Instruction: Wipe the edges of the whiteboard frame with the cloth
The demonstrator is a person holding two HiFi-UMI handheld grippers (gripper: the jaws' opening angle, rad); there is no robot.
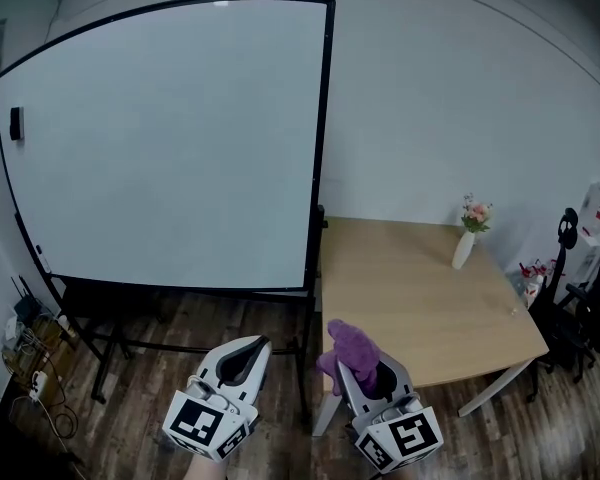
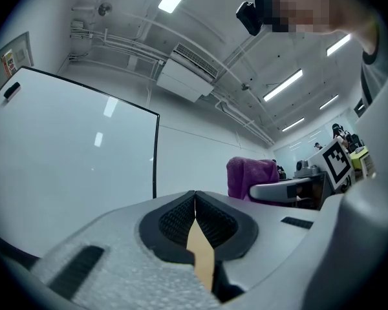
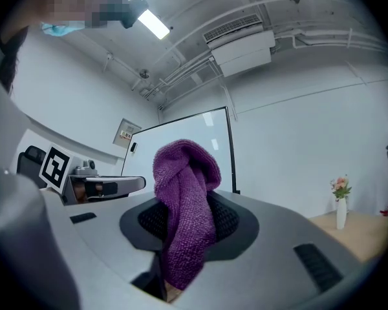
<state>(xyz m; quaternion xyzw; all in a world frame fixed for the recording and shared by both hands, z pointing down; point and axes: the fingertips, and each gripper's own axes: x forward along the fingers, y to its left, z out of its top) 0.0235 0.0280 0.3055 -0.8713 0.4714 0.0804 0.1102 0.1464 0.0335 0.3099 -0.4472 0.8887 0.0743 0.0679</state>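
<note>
A large whiteboard (image 1: 170,138) with a black frame (image 1: 323,138) stands on a wheeled stand ahead of me, seen also in the left gripper view as the whiteboard (image 2: 64,154) and in the right gripper view as the whiteboard (image 3: 187,137). My right gripper (image 1: 365,370) is shut on a purple cloth (image 1: 353,350), which bunches up above its jaws as the cloth (image 3: 184,205). My left gripper (image 1: 242,358) is shut with nothing in it, its jaws pressed together. Both grippers sit low, well short of the board. The cloth (image 2: 251,176) shows beside the left gripper.
A wooden table (image 1: 420,288) stands to the right of the board, with a white vase of flowers (image 1: 468,236) on it. Black chairs (image 1: 585,298) are at the far right. Cables and a box (image 1: 30,353) lie on the floor at the lower left.
</note>
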